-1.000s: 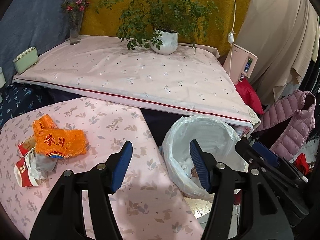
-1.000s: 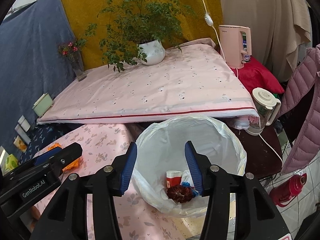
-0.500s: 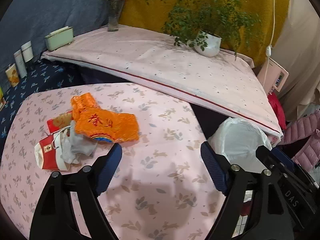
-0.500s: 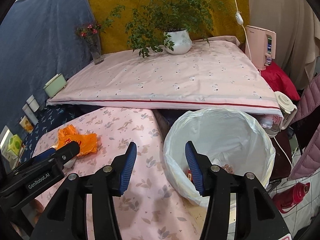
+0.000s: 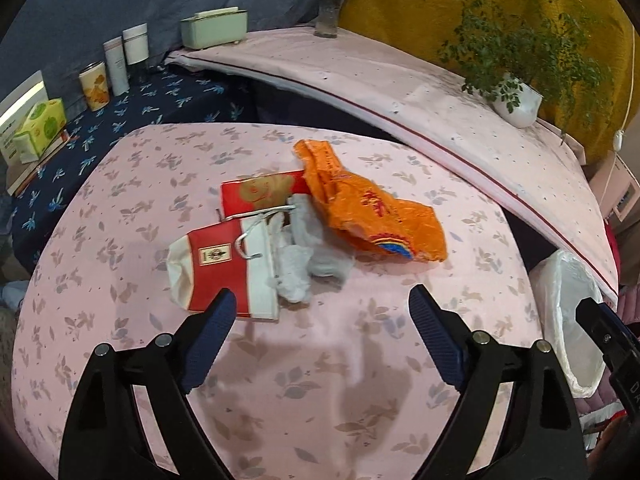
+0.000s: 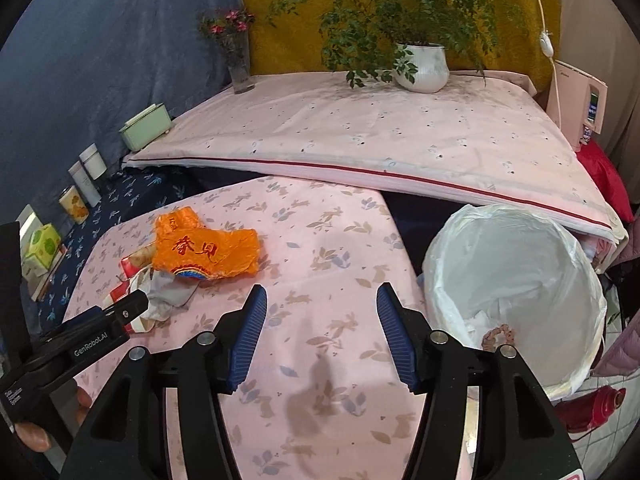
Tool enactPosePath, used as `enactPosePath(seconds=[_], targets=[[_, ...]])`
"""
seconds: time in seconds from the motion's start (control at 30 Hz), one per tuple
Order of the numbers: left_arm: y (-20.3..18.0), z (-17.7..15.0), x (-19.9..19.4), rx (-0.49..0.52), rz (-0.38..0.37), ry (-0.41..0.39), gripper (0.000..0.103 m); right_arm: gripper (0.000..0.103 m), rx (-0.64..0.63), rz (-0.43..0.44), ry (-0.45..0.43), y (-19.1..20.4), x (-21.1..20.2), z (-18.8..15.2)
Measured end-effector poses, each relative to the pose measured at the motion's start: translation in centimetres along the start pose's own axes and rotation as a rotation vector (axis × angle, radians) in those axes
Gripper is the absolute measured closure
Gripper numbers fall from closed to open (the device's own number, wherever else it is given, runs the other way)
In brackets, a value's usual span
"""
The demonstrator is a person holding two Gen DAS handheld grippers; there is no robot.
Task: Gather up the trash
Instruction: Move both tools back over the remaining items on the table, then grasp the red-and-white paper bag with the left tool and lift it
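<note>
Orange plastic wrapper (image 5: pixel 376 216) lies crumpled on the pink floral tablecloth (image 5: pixel 320 380), touching a clear plastic bag (image 5: pixel 308 256) and 2 red-and-white paper bags (image 5: pixel 224 276) at its 8 o'clock. We see the left gripper (image 5: pixel 320 320) just short of this heap, its jaws spread wide after opening further, nothing between them. The right gripper (image 6: pixel 318 320) hovers over bare cloth, jaws also parted and empty, having just widened. At 3 o'clock from the table stands the white-lined trash bin (image 6: pixel 516 248), scraps at its bottom. Behind, a potted plant (image 6: pixel 420 64) and flower vase (image 6: pixel 240 68) sit on a pink mattress (image 6: pixel 360 136); canisters (image 5: pixel 116 60) line the left.
</note>
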State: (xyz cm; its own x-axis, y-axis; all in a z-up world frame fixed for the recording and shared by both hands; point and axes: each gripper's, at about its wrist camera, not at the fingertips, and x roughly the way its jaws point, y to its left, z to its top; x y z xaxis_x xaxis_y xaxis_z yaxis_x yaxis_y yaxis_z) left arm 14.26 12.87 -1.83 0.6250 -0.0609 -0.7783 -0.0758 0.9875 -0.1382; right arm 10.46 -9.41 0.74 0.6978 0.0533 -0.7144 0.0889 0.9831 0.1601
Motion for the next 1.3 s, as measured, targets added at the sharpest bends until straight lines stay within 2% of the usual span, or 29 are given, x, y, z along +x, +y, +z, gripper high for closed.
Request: enactPosePath(seconds=[0.27,0.5,0.87,1.0,1.1,1.17,1.3], targets=[[5.7,-0.2,1.5,-0.062,0.058,0.038,0.019,0.047,-0.070,0.067,0.061,5.3,2.9,-0.8],[9.2,0.0,2.9,-0.108,0.057,0.069,0.020,0.047,-0.130,0.130,0.110,10.0,5.4,-1.5],[11.3,1.0,5.3,-0.151,-0.030,0.133,0.055,0.050,-0.216,0.215,0.183,16.0,9.3,-3.4],[10.9,1.2,5.7,-0.134,-0.061,0.142,0.063,0.052,-0.207,0.237,0.199,16.8,10.4,-3.4],[10.8,1.5,5.9,-0.126,-0.077,0.147,0.072,0.061,-0.208,0.248,0.212,17.2,11.4,-3.4],[10.9,1.7,6.0,-0.130,-0.078,0.148,0.079,0.073,-0.206,0.258,0.223,17.3,11.9,-3.4],[11.1,1.8,6.0,-0.133,-0.088,0.148,0.085,0.087,-0.193,0.286,0.227,17.1,12.3,-3.4]])
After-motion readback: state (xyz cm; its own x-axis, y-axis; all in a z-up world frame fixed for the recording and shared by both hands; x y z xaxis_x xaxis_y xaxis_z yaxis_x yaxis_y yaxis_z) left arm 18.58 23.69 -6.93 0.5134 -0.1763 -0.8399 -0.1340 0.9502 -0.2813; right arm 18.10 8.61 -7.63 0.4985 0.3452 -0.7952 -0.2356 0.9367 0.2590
